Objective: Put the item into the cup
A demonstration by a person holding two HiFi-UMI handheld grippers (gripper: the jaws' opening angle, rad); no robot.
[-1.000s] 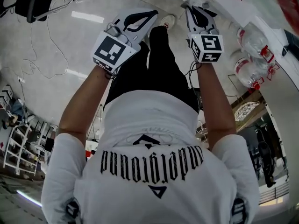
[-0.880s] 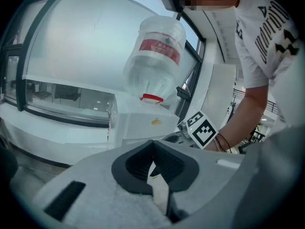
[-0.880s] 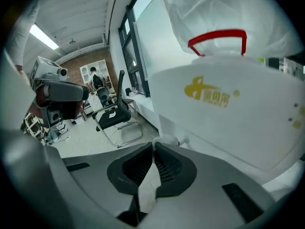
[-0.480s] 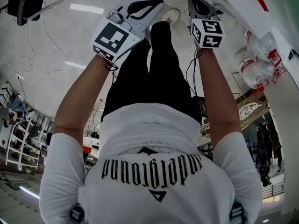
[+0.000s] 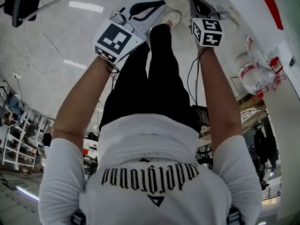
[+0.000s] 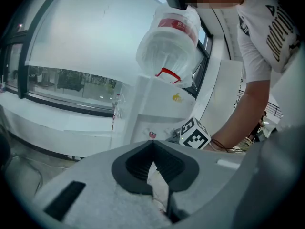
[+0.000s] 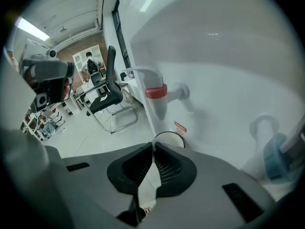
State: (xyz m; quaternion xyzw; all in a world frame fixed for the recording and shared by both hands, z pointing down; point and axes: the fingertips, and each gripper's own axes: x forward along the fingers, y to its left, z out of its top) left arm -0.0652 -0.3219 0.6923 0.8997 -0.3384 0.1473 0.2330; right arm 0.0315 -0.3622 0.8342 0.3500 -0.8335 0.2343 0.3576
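Left gripper (image 6: 153, 144): jaw tips are pressed together; the dispenser (image 6: 157, 104) w/ its upturned bottle (image 6: 167, 42) is framed ahead. Right gripper (image 7: 153, 146): a thin pale item (image 7: 145, 187) w/ red print is pinched. The cup (image 7: 170, 137) rim is seen just past the tips, below the red tap (image 7: 156, 93). In head view neither item nor cup can be made out.

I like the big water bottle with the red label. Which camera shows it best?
The left gripper view. There the water bottle sits upside down on the white dispenser, big and nearly whole. The head view shows only small bottles at its right edge. The right gripper view shows no bottle, just the taps.
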